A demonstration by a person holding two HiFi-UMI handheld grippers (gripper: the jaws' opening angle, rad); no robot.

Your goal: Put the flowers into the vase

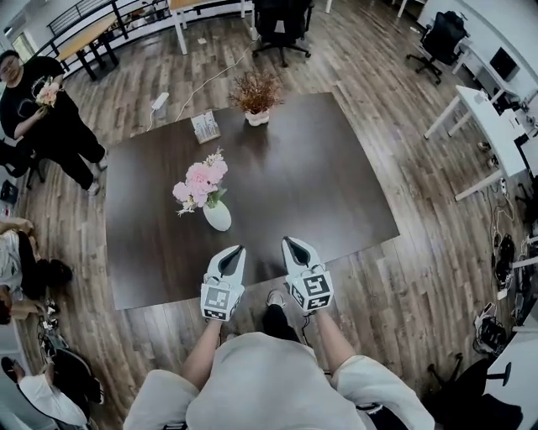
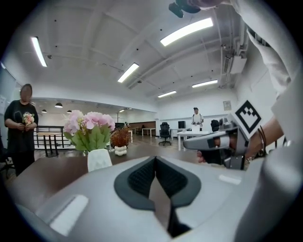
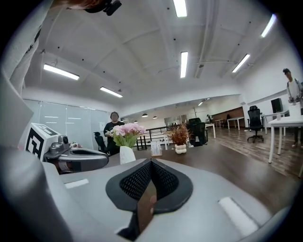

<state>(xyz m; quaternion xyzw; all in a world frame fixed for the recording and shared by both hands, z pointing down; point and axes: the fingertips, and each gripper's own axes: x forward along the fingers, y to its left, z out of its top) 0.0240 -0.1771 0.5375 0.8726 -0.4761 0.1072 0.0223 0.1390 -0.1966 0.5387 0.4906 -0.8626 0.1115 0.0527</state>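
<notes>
Kid: Are the jaws of the left hand-held gripper [image 1: 239, 249] apart?

Friend: No. They are pressed together with nothing in them. The right hand-held gripper [image 1: 288, 242] is the same, closed and empty. Both are side by side over the near edge of the table [image 1: 336, 193].

Kid: What is the table like?

Friend: It is dark brown and flat. A white vase [image 1: 217, 217] stands on it, a bit past the left hand-held gripper. The pink flowers [image 1: 200, 183] are in the vase. At the far edge are a pot of brown dried plants [image 1: 256, 97] and a little card stand [image 1: 205, 126].

Kid: And the room?

Friend: A wood floor [image 1: 420, 277] goes all round. White desks [image 1: 483, 113] are at the right. A black chair [image 1: 282, 21] is past the table. A person in black [image 1: 42, 101] stands at the far left and holds a small bunch [image 1: 49, 92].

Kid: Do the gripper views show more?

Friend: Yes. The head view looks down, so it gives only floor and table tops. The left gripper view shows long ceiling lights [image 2: 187, 29] and a far-off person [image 2: 196, 116] standing among desks. The right gripper view shows a glass wall [image 3: 71, 120] to the left of the person in black. Only the head view shows the seated people [image 1: 15, 256] at its left edge.
</notes>
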